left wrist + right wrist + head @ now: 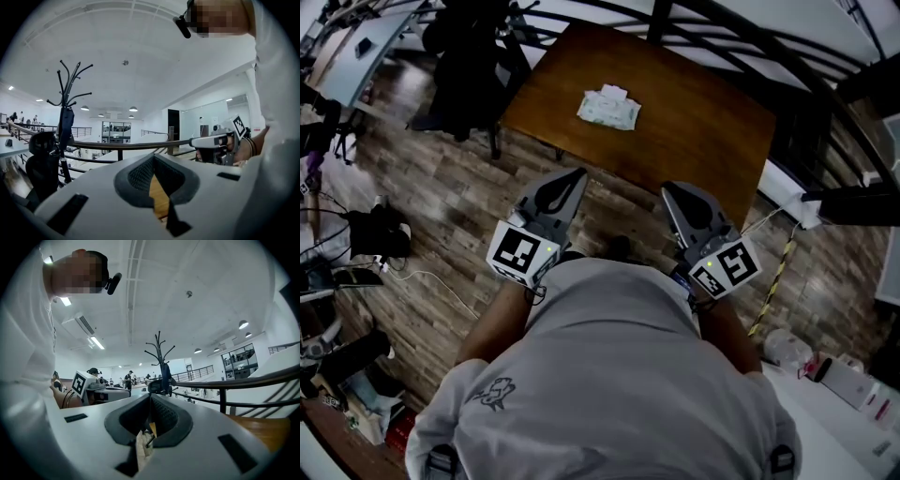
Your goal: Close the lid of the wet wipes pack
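Note:
The wet wipes pack, pale with a white flap at its far end, lies on the far half of the brown table. I cannot tell how its lid stands. Both grippers hang close to the person's body, short of the table's near edge and well apart from the pack. My left gripper points toward the table with its jaws together and nothing between them. Beside it, the right gripper is likewise shut and holds nothing. Neither gripper view shows the pack; each looks level across the room past the other gripper.
A black chair and coat stand are at the table's left corner. A dark railing runs behind the table. A white power strip with a cable lies on the floor to the right. Cables and gear clutter the left floor.

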`<state>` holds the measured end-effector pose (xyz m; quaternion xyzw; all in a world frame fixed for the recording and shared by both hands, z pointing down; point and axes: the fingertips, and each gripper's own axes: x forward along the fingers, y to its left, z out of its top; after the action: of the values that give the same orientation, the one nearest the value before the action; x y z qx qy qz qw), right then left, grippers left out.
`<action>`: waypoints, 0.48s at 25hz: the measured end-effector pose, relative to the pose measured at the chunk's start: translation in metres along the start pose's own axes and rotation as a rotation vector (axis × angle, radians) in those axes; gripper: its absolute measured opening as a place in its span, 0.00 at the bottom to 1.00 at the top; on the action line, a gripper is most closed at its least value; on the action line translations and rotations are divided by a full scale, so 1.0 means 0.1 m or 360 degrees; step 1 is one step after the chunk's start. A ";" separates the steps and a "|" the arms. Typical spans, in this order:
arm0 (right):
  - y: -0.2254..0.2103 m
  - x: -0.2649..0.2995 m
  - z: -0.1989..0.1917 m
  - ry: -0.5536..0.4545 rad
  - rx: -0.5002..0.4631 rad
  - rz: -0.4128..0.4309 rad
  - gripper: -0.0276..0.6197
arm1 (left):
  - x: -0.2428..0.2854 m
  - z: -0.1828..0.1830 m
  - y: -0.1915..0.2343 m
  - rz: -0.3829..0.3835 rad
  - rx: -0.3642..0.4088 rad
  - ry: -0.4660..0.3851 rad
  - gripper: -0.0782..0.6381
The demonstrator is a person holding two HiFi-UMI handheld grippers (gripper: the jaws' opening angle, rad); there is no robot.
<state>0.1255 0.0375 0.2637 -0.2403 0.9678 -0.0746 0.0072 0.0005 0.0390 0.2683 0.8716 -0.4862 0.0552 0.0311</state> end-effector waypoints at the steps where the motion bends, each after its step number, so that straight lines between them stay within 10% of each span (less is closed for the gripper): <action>1: -0.06 -0.02 0.02 -0.0003 -0.0002 -0.0004 0.10 | 0.08 0.02 -0.03 -0.0014 -0.0004 -0.0001 0.13; 12: -0.51 0.03 0.14 -0.0030 0.0007 -0.0094 0.10 | 0.68 0.12 0.04 -0.0155 0.0010 0.0016 0.13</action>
<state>0.1470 -0.0109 0.2575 -0.2694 0.9600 -0.0746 0.0145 0.0334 -0.0222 0.2655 0.8939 -0.4429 0.0596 0.0336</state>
